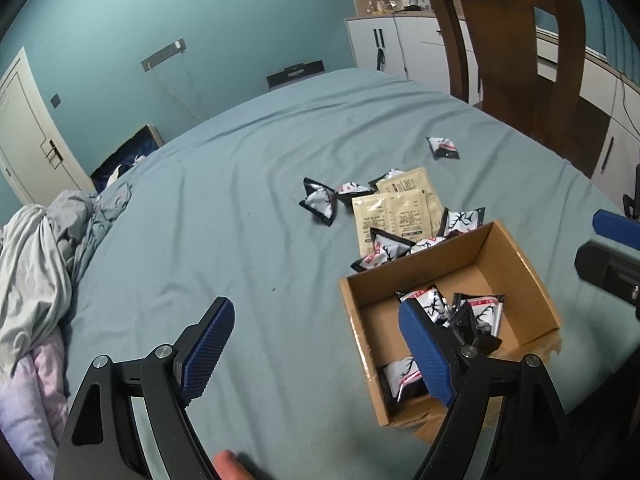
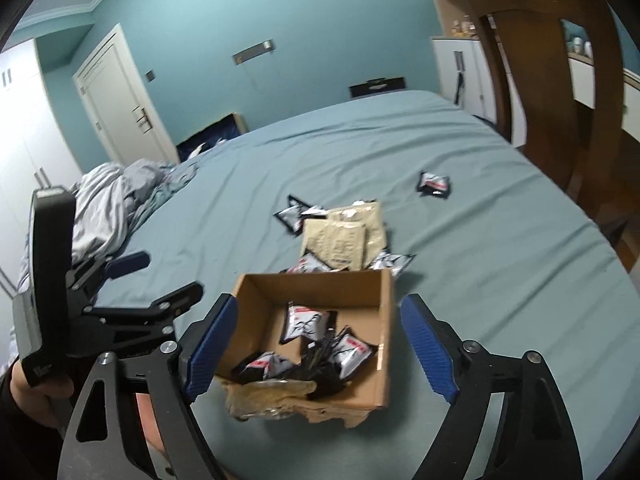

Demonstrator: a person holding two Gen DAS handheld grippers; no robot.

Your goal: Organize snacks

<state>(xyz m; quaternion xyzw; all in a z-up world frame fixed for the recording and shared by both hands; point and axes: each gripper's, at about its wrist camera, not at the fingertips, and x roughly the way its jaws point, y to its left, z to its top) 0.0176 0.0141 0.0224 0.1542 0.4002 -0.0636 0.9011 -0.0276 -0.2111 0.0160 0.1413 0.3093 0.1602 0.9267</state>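
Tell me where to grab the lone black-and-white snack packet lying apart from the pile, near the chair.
Grip the lone packet across its puffed middle, coming straight down from above. It lies flat on the bed sheet, with bare sheet all round, so probably no side approach gets under it. The right gripper, open and empty over the cardboard box, looks the nearer one.

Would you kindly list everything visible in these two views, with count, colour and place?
box: one, brown cardboard, on the bed, near edge
black-and-white packets: several in the box, more loose beyond it, one apart near the chair
beige sachets: a few, behind the box
bed: one, teal sheet
bedding: crumpled, grey, bed's left
chair: one, wooden, right of bed
door: one, white, far wall
left gripper: open, empty
right gripper: open, straddling the box
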